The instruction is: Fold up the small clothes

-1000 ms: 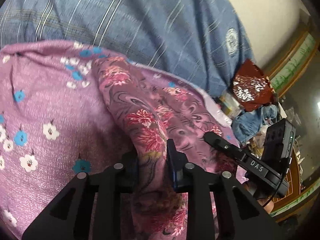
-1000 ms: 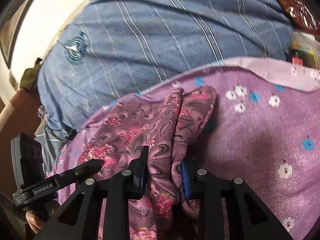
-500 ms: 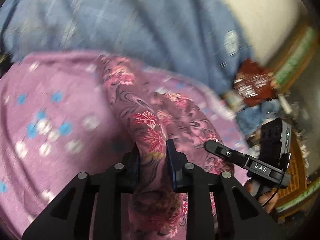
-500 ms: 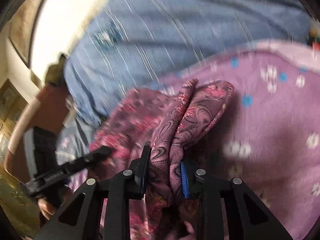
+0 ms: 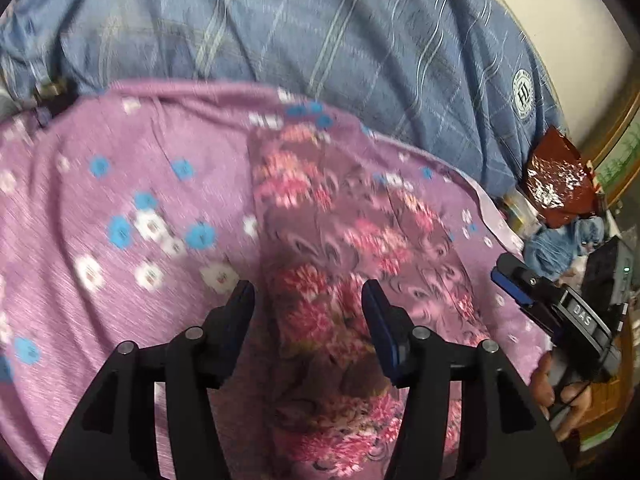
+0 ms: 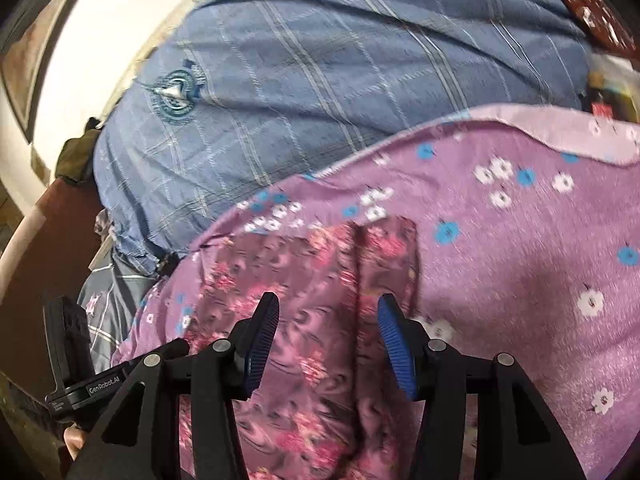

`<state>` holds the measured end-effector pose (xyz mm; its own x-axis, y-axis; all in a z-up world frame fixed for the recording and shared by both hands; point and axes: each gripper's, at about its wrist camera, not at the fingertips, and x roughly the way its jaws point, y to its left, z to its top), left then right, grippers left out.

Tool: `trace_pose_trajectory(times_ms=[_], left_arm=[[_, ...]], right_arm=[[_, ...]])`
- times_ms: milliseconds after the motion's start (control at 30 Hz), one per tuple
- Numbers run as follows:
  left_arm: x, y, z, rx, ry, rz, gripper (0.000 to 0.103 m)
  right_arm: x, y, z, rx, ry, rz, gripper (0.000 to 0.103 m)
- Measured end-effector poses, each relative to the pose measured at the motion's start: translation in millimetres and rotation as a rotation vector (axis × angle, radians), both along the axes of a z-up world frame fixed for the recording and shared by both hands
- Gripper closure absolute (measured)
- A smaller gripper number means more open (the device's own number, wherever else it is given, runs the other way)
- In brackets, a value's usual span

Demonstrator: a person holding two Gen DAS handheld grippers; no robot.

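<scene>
Both grippers, left gripper (image 5: pixel 308 300) and right gripper (image 6: pixel 328 320), are opening, pads clear of the garment (image 5: pixel 340 264). I am judging one fold laid: it is lying flat on the purple sheet (image 5: pixel 120 184). Further folds possibly remaining.

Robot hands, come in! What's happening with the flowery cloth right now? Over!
Left gripper and right gripper both opening, pads off. Flowery cloth lying folded on purple sheet. Nothing in the way.

The near end of the floral garment (image 5: pixel 340 280) is cut off by the bottom edge and partly hidden behind gripper arms; its print is blurred.
</scene>
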<state>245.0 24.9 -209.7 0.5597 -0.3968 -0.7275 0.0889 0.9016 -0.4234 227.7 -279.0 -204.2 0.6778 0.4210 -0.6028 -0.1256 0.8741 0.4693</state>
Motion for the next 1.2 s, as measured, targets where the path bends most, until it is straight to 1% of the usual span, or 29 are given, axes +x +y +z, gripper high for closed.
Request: trace_pose_trajectory(times_ms=[67,100,133,167,200,233,267,300,333,367,400,433,467,533,600,633,667,700,767,833,867,900,933,1000,1067,1200], left_arm=[[-2.8,-3.0,7.3,0.027,-0.052,0.016,0.042],[-4.8,-6.0,8.8,0.045,-0.069,0.018,0.033],[-4.3,-9.8,8.2,0.080,-0.079,0.012,0.023],[-4.0,-13.0,4.6,0.117,-0.076,0.002,0.019],[-1.0,-19.8,-2.9,0.171,-0.058,-0.011,0.018],[6.6,-27.4,-17.9,0.252,-0.008,-0.033,0.018],[13.1,-32.5,-33.1,0.304,0.046,-0.051,0.016],[16.3,-29.8,-41.8,0.273,0.076,-0.038,0.016],[13.5,-24.2,-38.2,0.233,0.076,-0.005,0.017],[9.7,-18.5,-28.3,0.194,0.087,0.017,0.017],[5.1,-16.3,-19.7,0.174,0.067,0.014,0.017],[-4.5,-13.7,-6.1,0.167,0.014,0.024,0.017],[-15.6,-12.7,6.3,0.195,-0.032,0.056,0.017],[-44.0,-11.5,31.6,0.261,-0.106,0.122,0.016],[-72.7,-12.8,50.6,0.301,-0.158,0.136,0.016],[-89.9,-13.7,61.6,0.336,-0.189,0.148,0.013],[-104.1,-15.7,69.6,0.367,-0.210,0.158,0.013],[-117.3,-17.3,79.1,0.393,-0.229,0.162,0.013],[-140.5,-21.6,98.2,0.431,-0.263,0.152,0.013],[-166.8,-24.9,117.8,0.486,-0.302,0.170,0.012],[-176.8,-25.5,126.6,0.500,-0.320,0.176,0.012],[-185.7,-27.1,134.8,0.508,-0.338,0.180,0.009],[-194.7,-28.8,143.0,0.512,-0.353,0.183,0.004],[-215.3,-29.8,157.9,0.511,-0.390,0.190,0.000],[-235.7,-30.2,173.3,0.516,-0.440,0.212,0.000],[-261.8,-31.4,195.0,0.521,-0.493,0.213,0.000]], right_arm=[[-0.6,13.3,5.2,-0.030,-0.037,0.022,0.071],[-0.5,22.1,7.4,-0.061,-0.051,0.037,0.089],[1.0,30.3,6.9,-0.093,-0.048,0.042,0.093],[3.1,35.0,3.4,-0.108,-0.036,0.042,0.093],[11.3,40.9,-7.0,-0.124,0.008,0.040,0.093],[24.8,45.1,-25.8,-0.156,0.091,0.029,0.092],[36.9,48.5,-44.4,-0.181,0.165,0.028,0.092],[39.2,47.7,-49.5,-0.170,0.152,0.016,0.092],[38.8,45.7,-46.7,-0.155,0.126,0.001,0.092],[37.2,44.8,-41.2,-0.153,0.142,0.000,0.091],[29.2,42.2,-33.2,-0.138,0.128,-0.010,0.087],[19.5,40.0,-26.5,-0.138,0.098,-0.026,0.087],[2.1,39.8,-15.8,-0.182,0.054,-0.054,0.086],[-22.7,43.3,-0.6,-0.264,0.010,-0.091,0.085],[-53.0,47.1,16.3,-0.307,-0.029,-0.093,0.082],[-67.6,48.5,22.7,-0.329,-0.043,-0.097,0.077],[-86.7,51.7,30.4,-0.369,-0.054,-0.101,0.073],[-97.4,55.1,34.9,-0.393,-0.058,-0.100,0.068],[-125.3,60.7,49.3,-0.441,-0.076,-0.083,0.066],[-145.0,64.5,61.5,-0.480,-0.088,-0.080,0.065],[-158.5,65.5,71.0,-0.489,-0.099,-0.077,0.065],[-166.7,65.2,78.3,-0.490,-0.108,-0.080,0.062],[-177.0,64.7,85.4,-0.492,-0.118,-0.088,0.058],[-196.3,62.6,99.8,-0.500,-0.136,-0.111,0.055],[-213.3,63.2,113.0,-0.508,-0.163,-0.122,0.053],[-240.3,65.3,133.8,-0.522,-0.210,-0.145,0.047]])
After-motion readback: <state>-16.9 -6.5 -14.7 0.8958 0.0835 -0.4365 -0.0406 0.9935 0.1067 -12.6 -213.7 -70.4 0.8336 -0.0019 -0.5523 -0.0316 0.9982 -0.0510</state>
